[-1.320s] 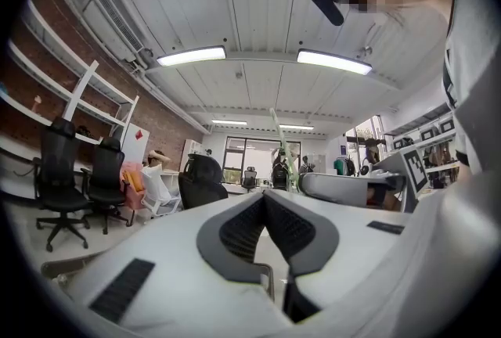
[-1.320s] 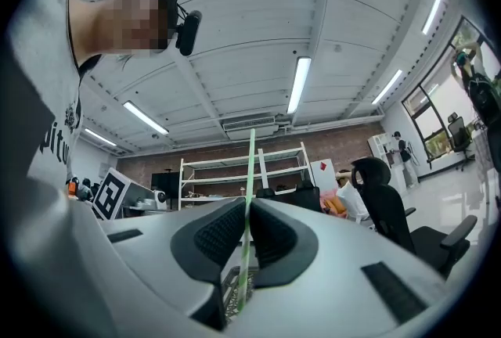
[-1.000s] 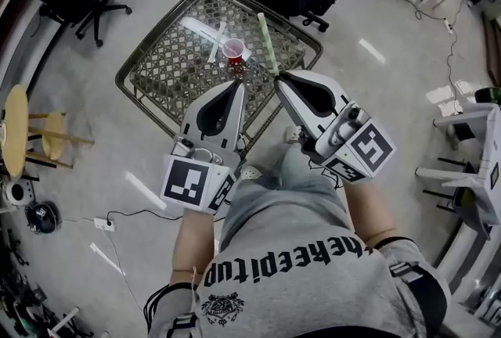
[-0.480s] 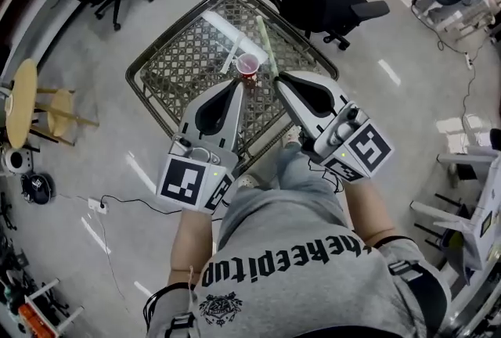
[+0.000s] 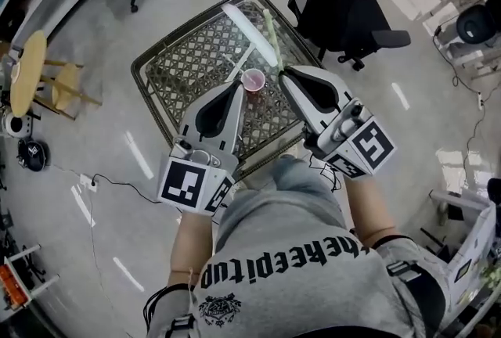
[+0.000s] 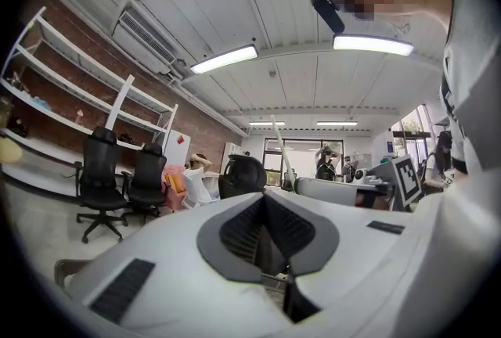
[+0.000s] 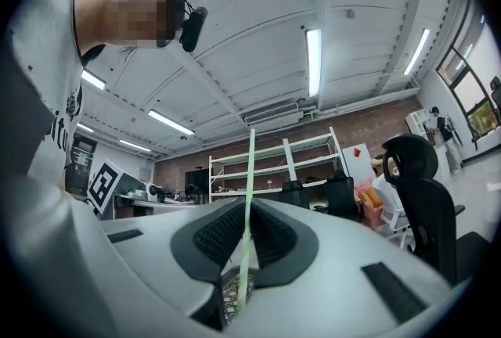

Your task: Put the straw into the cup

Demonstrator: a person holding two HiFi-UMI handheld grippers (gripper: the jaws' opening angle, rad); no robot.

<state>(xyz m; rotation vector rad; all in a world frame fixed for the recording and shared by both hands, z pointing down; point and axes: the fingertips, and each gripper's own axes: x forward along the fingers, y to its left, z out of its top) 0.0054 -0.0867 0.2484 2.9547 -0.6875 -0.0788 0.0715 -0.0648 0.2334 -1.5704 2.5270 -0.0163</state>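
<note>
The right gripper (image 5: 283,71) clamps a pale green plastic straw (image 5: 270,33) just beside the small pink plastic cup's (image 5: 253,80) open rim, while the left gripper's (image 5: 238,84) jaws are together.

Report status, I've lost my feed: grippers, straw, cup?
Left gripper shut, empty, near cup. Right gripper shut on straw, not yet in cup. Cup mouth unobstructed.

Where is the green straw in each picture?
Head view: the straw pokes out beyond the right gripper, over the table's far side.
Left gripper view: the straw is a thin pale line, just right of centre.
Right gripper view: the straw stands in the centre, clamped between the jaws.
Shared landmark: the mesh table, showing below the jaws.
</note>
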